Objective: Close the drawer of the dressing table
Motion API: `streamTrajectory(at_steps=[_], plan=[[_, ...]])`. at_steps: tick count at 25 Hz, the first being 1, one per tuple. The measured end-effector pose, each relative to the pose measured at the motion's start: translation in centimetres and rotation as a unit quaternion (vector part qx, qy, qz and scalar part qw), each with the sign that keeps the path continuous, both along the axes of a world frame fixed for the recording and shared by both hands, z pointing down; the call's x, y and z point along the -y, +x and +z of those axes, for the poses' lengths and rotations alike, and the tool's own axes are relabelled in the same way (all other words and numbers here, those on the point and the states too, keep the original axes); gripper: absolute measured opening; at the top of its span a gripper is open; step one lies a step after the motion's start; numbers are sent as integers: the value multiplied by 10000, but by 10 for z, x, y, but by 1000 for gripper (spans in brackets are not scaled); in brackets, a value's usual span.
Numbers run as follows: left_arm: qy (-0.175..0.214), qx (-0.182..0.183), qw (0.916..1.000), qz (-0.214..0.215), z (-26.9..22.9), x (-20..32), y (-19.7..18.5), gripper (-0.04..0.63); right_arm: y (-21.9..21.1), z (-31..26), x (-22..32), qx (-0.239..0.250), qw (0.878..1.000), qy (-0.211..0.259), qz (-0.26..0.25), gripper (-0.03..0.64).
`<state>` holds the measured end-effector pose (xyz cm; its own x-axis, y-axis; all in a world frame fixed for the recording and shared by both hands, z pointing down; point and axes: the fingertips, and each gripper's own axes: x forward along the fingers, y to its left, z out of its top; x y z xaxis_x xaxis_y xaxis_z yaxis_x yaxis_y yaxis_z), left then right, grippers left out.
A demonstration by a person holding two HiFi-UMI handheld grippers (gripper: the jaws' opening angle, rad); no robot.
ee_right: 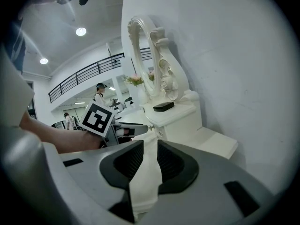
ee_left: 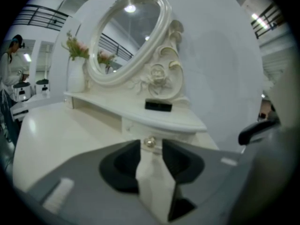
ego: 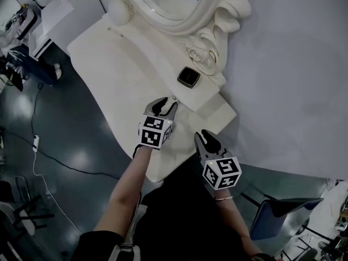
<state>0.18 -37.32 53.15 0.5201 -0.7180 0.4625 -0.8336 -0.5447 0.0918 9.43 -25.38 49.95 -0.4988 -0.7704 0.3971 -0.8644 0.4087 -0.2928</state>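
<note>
Left gripper (ego: 168,104) is held partly open, with the drawer knob (ee_left: 149,143) framed between the jaw tips, unclamped. The drawer (ee_left: 134,125) is set under the dressing table (ego: 117,64) shelf. Right gripper (ee_right: 150,143) is held narrowly open, empty.

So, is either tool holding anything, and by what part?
Nothing is gripped. The drawer knob sits between the open tips of the left tool, unclamped; the right tool is empty.

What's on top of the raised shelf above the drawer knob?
A flat black case lies on the shelf, in front of the mirror's carved base. The inside of the drawer beneath is covered.
</note>
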Motion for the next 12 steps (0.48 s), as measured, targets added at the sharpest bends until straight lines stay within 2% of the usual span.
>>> streamTrajectory(at_steps=[12], plan=[[275,-56,9994,-197,-28,-33,-21,75,-7,-14,-10,-15,9997,231,123,80]])
